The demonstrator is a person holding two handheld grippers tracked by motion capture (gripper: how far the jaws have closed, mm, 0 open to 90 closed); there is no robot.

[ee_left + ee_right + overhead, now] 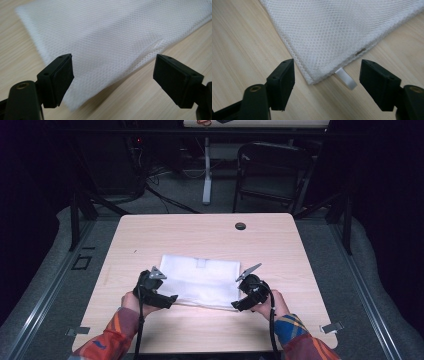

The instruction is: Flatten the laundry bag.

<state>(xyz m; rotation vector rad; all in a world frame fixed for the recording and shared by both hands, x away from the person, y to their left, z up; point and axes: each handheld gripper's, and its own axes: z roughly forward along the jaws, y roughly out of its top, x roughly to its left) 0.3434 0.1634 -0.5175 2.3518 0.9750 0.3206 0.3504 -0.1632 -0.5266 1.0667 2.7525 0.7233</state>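
The white mesh bag [200,280] lies flat, folded (a ribbon tab [346,79] pokes out); both tools [161,292] [245,295] gape apart, gripping nothing.

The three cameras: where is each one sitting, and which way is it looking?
High view: sits above the person's side, looks forward and down on the wooden table; forearms, both hands, left gripper and right gripper show.
Left gripper view: rides the left gripper, faces a corner of the white mesh bag; open jaws show.
Right gripper view: rides the right gripper, faces another corner with a white ribbon tab; open jaws show.
Shared: the mesh bag and the table.
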